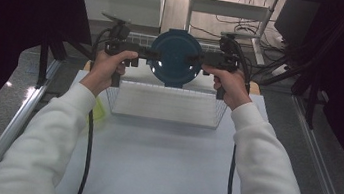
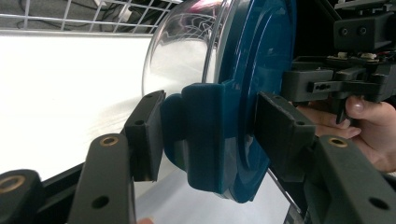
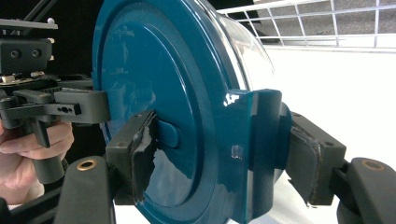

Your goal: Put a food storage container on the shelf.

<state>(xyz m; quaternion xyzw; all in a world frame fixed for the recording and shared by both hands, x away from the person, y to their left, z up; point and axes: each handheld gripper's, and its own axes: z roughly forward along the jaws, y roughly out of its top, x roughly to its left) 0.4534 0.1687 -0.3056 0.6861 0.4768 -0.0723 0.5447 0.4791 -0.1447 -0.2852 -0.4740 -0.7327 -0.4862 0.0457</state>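
Observation:
A round container with a teal lid [image 1: 175,57] and a clear bowl [image 2: 182,51] hangs tipped on its side above a white wire basket [image 1: 164,121], lid face toward the person. My left gripper [image 1: 148,53] is shut on the teal side clip [image 2: 205,135] at the lid's left edge. One pad [image 2: 144,135] is behind the clip and the other [image 2: 280,130] is on the lid face. My right gripper [image 1: 200,59] is shut on the opposite clip [image 3: 261,154], one pad [image 3: 140,158] on the lid face and one [image 3: 308,163] behind. Each gripper view shows the other gripper beyond the lid.
The basket stands on a white table [image 1: 161,166] between metal side rails [image 1: 15,122]. A yellow-green object [image 1: 100,112] lies at the basket's left. A wire grid wall [image 1: 140,37] stands just behind the container, with cables and a metal frame farther back.

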